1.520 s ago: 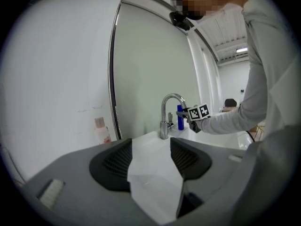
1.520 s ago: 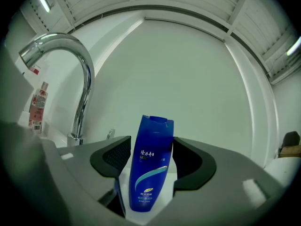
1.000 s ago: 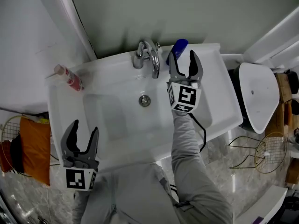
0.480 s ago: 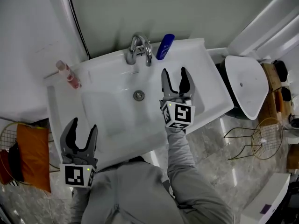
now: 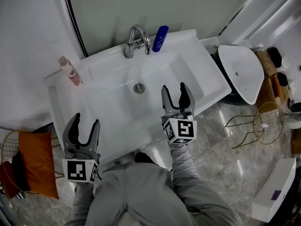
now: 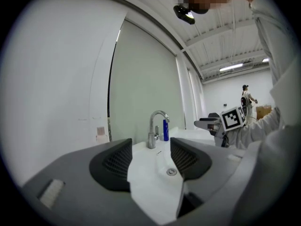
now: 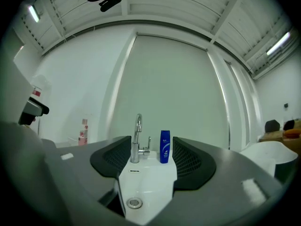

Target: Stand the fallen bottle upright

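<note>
**Sink station: both grippers empty, blue bottle upright by the tap**

Left gripper (image 5: 86, 122): jaws spread wide, nothing between them. Held over the front left edge of the sink (image 5: 207, 74), well in front of and left of the tap (image 5: 134, 41). Its own view looks across the basin through the open gap toward the tap.

Right gripper (image 5: 174, 89): jaws spread wide, nothing held, touching nothing. Held over the front right part of the basin, in front of the tap and apart from it. Its own view frames the tap and the blue bottle (image 5: 160, 38) in the gap, both far beyond the jaw tips.

Blue bottle: standing upright on the back ledge of the sink, just right of the tap.

Pink bottle (image 5: 69, 72): on the sink's back left corner, well left of the tap.

Drain (image 5: 138, 88): in the basin floor, straight in front of the tap.

Surface: white sink, one piece, glossy.

Room: pale green wall panel behind the tap; grey marble floor (image 5: 221, 168); white toilet lid (image 5: 240, 72) to the right of the tap; wire basket (image 5: 268, 124) on the floor further right and nearer the person; orange cushion (image 5: 35, 161) on the floor far left.
</note>
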Demonstrator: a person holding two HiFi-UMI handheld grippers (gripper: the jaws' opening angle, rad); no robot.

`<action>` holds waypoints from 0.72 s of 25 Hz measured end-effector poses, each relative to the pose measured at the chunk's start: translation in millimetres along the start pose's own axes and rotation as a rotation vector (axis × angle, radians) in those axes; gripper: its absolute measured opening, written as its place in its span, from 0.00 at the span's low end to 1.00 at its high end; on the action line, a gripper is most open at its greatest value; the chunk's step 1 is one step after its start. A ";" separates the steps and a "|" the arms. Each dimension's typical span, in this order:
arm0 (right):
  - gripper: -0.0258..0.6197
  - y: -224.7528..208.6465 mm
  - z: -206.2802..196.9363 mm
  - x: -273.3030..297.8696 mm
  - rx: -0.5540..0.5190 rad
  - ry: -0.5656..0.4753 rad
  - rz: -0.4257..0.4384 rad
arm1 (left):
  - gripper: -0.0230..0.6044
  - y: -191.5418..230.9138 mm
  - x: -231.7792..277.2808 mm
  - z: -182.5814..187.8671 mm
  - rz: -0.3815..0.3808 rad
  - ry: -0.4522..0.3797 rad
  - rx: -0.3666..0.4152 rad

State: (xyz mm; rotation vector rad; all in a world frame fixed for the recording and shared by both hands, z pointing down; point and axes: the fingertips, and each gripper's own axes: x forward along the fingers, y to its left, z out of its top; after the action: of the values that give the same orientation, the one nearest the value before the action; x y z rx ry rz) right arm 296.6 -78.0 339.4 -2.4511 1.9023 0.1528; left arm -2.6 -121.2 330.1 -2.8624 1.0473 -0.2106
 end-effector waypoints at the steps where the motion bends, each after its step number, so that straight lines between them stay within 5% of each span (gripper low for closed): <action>1: 0.44 2.7 -1.6 -8.8 0.012 0.008 -0.006 | 0.48 -0.6 -2.2 -0.9 -0.007 -0.001 -0.001; 18: 0.44 71.4 -14.6 -121.6 0.058 0.117 0.002 | 0.48 -9.7 -65.7 -20.4 -0.083 0.003 -0.020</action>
State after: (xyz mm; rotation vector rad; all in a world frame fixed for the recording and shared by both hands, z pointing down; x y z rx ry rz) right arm 198.5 20.1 368.3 -2.4707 1.9242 -0.0463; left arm -49.3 -72.0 344.9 -2.9276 0.9367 -0.2113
